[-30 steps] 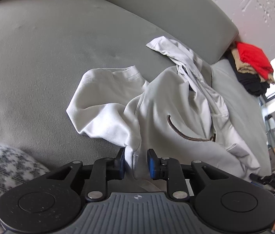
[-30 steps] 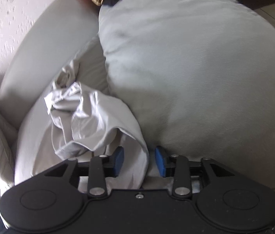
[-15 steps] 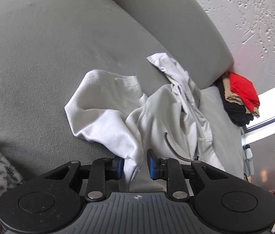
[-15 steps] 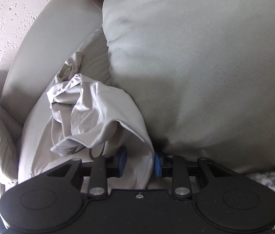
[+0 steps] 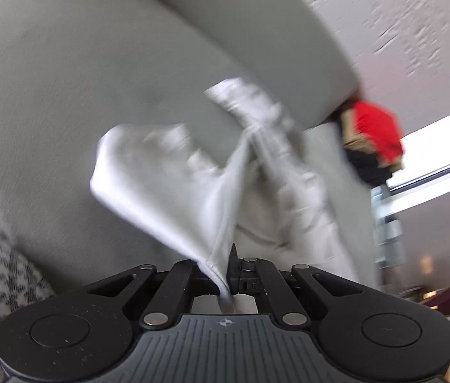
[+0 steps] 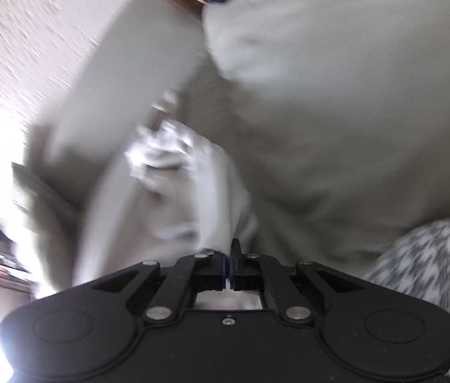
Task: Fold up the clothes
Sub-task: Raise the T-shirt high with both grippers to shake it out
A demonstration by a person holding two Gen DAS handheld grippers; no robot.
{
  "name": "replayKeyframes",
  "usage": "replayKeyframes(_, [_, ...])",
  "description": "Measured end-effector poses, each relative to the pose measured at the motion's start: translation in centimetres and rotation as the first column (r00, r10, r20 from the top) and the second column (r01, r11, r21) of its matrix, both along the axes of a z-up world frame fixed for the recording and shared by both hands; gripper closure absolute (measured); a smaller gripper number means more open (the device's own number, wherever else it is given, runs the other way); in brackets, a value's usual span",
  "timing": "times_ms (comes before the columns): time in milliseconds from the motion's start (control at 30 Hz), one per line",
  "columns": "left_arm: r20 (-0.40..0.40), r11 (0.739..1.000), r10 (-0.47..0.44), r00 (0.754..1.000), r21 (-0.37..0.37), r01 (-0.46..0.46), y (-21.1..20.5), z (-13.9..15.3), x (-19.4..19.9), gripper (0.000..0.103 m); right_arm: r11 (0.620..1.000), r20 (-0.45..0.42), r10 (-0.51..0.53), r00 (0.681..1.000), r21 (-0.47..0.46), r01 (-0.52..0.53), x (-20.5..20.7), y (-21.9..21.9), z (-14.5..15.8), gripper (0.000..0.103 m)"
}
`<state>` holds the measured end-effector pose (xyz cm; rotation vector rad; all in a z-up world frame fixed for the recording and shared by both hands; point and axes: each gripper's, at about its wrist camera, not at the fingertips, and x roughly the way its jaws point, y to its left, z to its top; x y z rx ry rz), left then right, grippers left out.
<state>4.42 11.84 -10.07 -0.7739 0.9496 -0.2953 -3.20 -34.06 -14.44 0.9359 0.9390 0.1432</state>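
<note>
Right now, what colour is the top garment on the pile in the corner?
Red, clearest in the left wrist view.

One crumpled pale grey cloth garment (image 5: 193,188), two black two-finger grippers (image 5: 225,274) (image 6: 228,268), one grey upholstered sofa (image 5: 65,95), one stack of red, tan and black folded clothes (image 5: 371,140), one black-and-white houndstooth cushion (image 6: 429,261).

— What do my tools look like?
— My left tool (image 5: 226,274) is black, with a ribbed grey body, silver screws and round side discs. My right tool (image 6: 228,269) is plain black, with blue pads (image 6: 224,268).
</note>
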Motion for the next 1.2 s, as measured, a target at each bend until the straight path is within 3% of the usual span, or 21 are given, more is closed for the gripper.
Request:
replayKeyframes(167, [0.172,0.996,0.062,0.983,-0.079,-0.049,1.9,9.6,1.7,0.103,0.990,0.209,-0.082,0.974,0.127,0.057,1.5,-0.4,8.6,0.101])
replayKeyframes(233, [0.246,0.991,0.095,0.965,-0.113,-0.068,2.7,13.7,2.4,0.103,0.983,0.334,-0.151,0.930,0.150,0.106,0.8,-1.5,13.2,0.101])
replayKeyframes(367, [0.420,0.982,0.152,0.895,-0.170,-0.087,4.1,20.9,-0.4,0.103,0.962,0.529,-0.264,0.806,0.203,0.182,-1.4,-3.1,20.8,0.101])
replayKeyframes(433, [0.508,0.979,0.165,0.846,-0.188,-0.079,4.1,23.5,-2.7,0.103,0.954,0.575,-0.294,0.764,0.228,0.195,-3.1,-3.4,22.7,0.101])
replayKeyframes(533, [0.635,0.976,0.180,0.752,-0.208,-0.059,3.8,27.2,-6.6,0.103,0.945,0.546,-0.289,0.786,0.294,0.142,-4.2,-3.0,23.5,0.101])
replayKeyframes(567, [0.673,0.975,0.185,0.716,-0.214,-0.051,3.8,28.4,-7.9,0.103,0.943,0.561,-0.290,0.775,0.307,0.131,-5.0,-2.8,24.1,0.101])
replayKeyframes(633, [0.745,0.974,0.195,0.638,-0.225,-0.036,3.6,30.9,-10.5,0.103,0.944,0.673,-0.309,0.672,0.304,0.130,-8.3,-2.7,26.6,0.101])
replayKeyframes(700, [0.803,0.975,0.202,0.561,-0.221,-0.034,3.4,33.1,-13.0,0.103,0.945,0.773,-0.323,0.546,0.295,0.141,-11.8,-2.8,29.0,0.101])
replayKeyframes(733, [0.818,0.979,0.197,0.541,-0.193,-0.063,3.2,33.8,-14.1,0.103,0.951,0.798,-0.308,0.518,0.263,0.160,-12.9,-2.6,29.8,0.101])
replayKeyframes(800, [0.825,0.980,0.198,0.529,-0.179,-0.088,3.0,34.1,-15.1,0.103,0.961,0.815,-0.275,0.510,0.223,0.163,-14.2,-2.2,30.8,0.101])
replayKeyframes(933, [0.835,0.977,0.215,0.507,-0.183,-0.113,2.7,34.2,-16.5,0.103,0.974,0.873,-0.220,0.435,0.171,0.151,-16.9,-1.4,32.1,0.101])
replayKeyframes(1000, [0.838,0.972,0.226,0.496,-0.162,-0.170,2.8,34.2,-16.8,0.103,0.978,0.876,-0.200,0.439,0.151,0.145,-16.9,-1.1,32.3,0.101])
replayKeyframes(1033, [0.826,0.971,0.223,0.518,-0.143,-0.191,2.8,33.9,-15.6,0.103,0.980,0.870,-0.193,0.454,0.145,0.138,-16.5,-1.0,32.3,0.101])
replayKeyframes(1100, [0.775,0.972,0.209,0.596,-0.100,-0.212,2.8,32.4,-12.1,0.103,0.981,0.836,-0.189,0.515,0.141,0.132,-14.2,-0.9,31.4,0.101])
replayKeyframes(1200, [0.664,0.974,0.174,0.728,-0.005,-0.228,2.8,28.8,-5.6,0.103,0.982,0.749,-0.183,0.637,0.105,0.159,-8.2,-0.6,28.7,0.101])
